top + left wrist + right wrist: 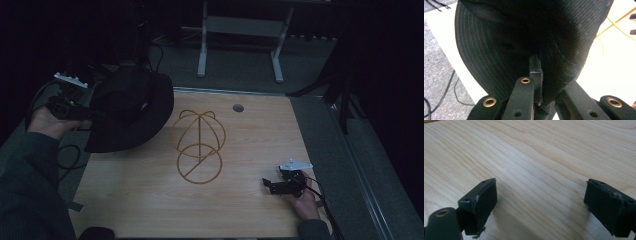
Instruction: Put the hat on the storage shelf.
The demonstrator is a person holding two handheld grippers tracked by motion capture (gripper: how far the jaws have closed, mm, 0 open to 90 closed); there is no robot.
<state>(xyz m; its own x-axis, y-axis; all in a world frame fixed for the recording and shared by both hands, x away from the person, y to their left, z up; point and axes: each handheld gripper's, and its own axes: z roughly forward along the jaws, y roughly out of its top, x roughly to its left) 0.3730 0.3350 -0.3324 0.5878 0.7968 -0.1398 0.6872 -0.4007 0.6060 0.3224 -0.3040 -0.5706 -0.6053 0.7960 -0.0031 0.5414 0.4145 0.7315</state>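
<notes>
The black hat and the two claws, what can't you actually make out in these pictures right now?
- Black hat: in the high view the dim light swallows its crown detail; in the left gripper view the top edge cuts it off.
- Left claw: in the high view its tips are hidden behind the hat brim.
- Wire hat stand: in the left gripper view the right edge cuts off all but thin strands.
- Right claw: small and dark in the high view.

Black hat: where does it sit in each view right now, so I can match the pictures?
High view: black hat at upper left, over the table's left edge, held by the left gripper.
Left gripper view: its brim is clamped between the jaws.
Right gripper view: not in it.
Shared landmark: the wooden table.
</notes>
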